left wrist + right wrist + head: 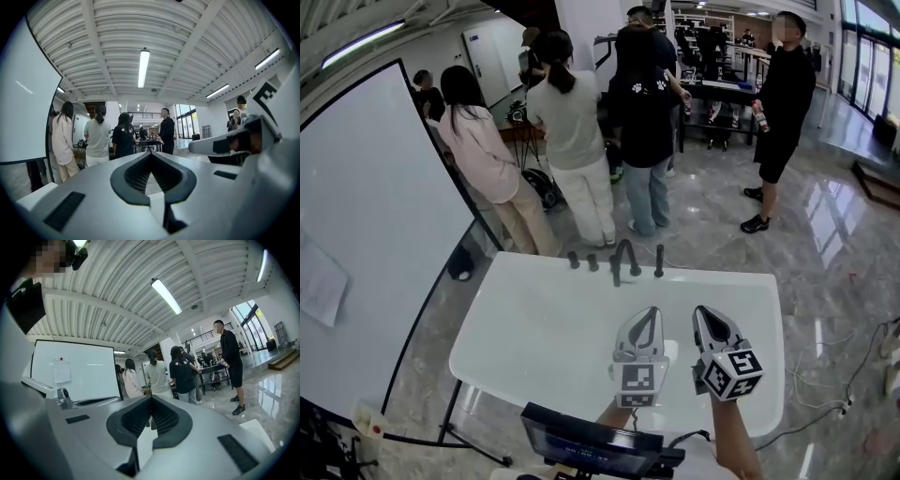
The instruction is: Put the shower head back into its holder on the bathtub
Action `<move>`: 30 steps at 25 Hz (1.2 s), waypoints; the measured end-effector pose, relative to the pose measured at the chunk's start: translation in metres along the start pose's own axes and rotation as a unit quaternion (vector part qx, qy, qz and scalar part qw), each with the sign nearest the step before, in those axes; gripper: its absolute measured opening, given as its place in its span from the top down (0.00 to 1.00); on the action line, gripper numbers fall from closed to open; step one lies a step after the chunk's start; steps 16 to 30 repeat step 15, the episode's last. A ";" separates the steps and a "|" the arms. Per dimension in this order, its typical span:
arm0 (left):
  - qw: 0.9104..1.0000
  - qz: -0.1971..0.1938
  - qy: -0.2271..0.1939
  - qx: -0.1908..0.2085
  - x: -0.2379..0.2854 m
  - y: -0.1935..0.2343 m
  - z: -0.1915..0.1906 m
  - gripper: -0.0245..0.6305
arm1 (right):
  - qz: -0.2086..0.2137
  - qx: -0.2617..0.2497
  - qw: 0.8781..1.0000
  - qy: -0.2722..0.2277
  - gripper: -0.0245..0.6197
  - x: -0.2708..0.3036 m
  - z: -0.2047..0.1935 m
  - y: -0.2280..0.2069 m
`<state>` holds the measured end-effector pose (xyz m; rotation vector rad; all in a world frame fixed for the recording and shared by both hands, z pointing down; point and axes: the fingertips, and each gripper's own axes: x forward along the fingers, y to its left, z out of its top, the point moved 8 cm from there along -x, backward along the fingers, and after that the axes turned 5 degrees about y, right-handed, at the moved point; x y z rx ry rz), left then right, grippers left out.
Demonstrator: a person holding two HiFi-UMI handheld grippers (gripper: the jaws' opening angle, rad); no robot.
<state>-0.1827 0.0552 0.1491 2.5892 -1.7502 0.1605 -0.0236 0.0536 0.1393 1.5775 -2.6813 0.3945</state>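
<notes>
**Both grippers hovering shut and empty over the tub, shower head hard to pick out**

The shower head is not showing itself clearly. A row of small dark fittings (pixel 623 261) is standing along the far rim of the white bathtub (pixel 534 319): one arched piece among short upright stubs. They are too small to tell which of them, if any, is the shower head or its holder. Neither gripper view is catching these fittings, since both are looking level across the room, over the tub.

The left gripper (pixel 648 317) and the right gripper (pixel 705 317) are hanging side by side above the near part of the tub, apart from each other. In each gripper's own view the jaws are meeting at their tips, with nothing between them. A dark screen-like device (pixel 591 445) is being cut off by the lower edge of the head view, and the arms are mostly out of frame.

The tub is sitting on a glossy grey marbled floor (pixel 825 244). A large black-framed whiteboard (pixel 375 234) is leaning in on the left, with a sheet of paper (pixel 319 281) on it. Several people (pixel 572 141) are standing beyond the tub, most turned away. Cables (pixel 862 375) are trailing on the floor at the right. Overhead, a tube light (pixel 143 68) is glowing on a ribbed ceiling.
</notes>
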 end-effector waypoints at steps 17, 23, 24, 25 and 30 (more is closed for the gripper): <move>1.000 -0.002 -0.002 0.003 -0.008 0.008 0.002 0.96 | -0.005 -0.008 1.000 0.005 0.95 -0.001 -0.003 0.004; 1.000 -0.002 -0.002 0.003 -0.008 0.008 0.002 0.96 | -0.005 -0.008 1.000 0.005 0.95 -0.001 -0.003 0.004; 1.000 -0.002 -0.002 0.003 -0.008 0.008 0.002 0.96 | -0.005 -0.008 1.000 0.005 0.95 -0.001 -0.003 0.004; 1.000 -0.002 -0.002 0.003 -0.008 0.008 0.002 0.96 | -0.005 -0.008 1.000 0.005 0.95 -0.001 -0.003 0.004; 1.000 -0.002 -0.002 0.003 -0.008 0.008 0.002 0.96 | -0.005 -0.008 1.000 0.005 0.95 -0.001 -0.003 0.004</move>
